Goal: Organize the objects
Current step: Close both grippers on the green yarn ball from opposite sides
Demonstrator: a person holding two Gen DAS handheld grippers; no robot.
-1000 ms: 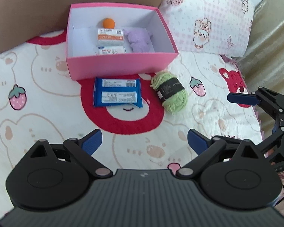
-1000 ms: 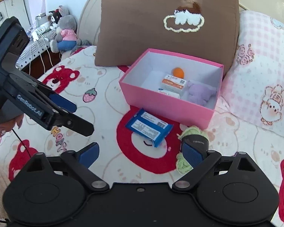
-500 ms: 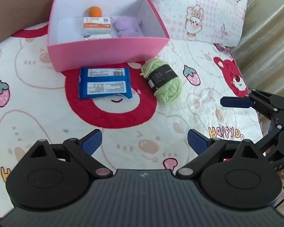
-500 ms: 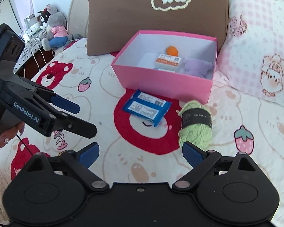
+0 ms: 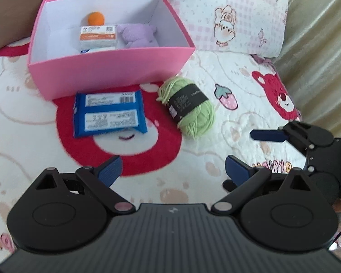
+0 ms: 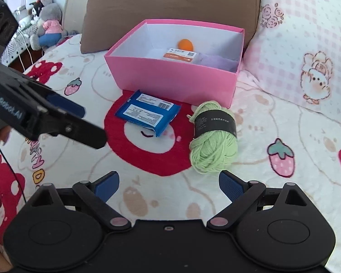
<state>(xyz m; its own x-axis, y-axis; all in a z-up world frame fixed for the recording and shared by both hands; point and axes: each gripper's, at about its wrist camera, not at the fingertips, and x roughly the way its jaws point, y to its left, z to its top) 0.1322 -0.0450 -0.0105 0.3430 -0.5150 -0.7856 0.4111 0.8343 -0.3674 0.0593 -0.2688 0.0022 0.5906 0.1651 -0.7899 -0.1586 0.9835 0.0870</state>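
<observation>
An open pink box [image 5: 111,68] [image 6: 170,77] stands on the bed; it holds an orange ball [image 5: 96,18], an orange-and-white packet [image 5: 97,36] and a purple plush [image 5: 138,36]. In front of it lie a blue wipes packet [image 5: 109,113] [image 6: 147,113] and a green yarn ball [image 5: 191,109] [image 6: 213,136] with a black band. My left gripper [image 5: 172,170] is open and empty, short of the blue packet. My right gripper [image 6: 168,183] is open and empty, just short of the yarn.
The bed cover [image 6: 147,195] has red bear and strawberry prints. A brown pillow [image 6: 170,6] stands behind the box, a pink checked pillow [image 6: 307,52] to its right. Plush toys [image 6: 47,27] sit at far left. A beige curtain [image 5: 325,52] hangs at the right.
Both grippers have moved forward and lower toward the objects; the box, packet and yarn look larger. Both stayed open. No object has moved.
</observation>
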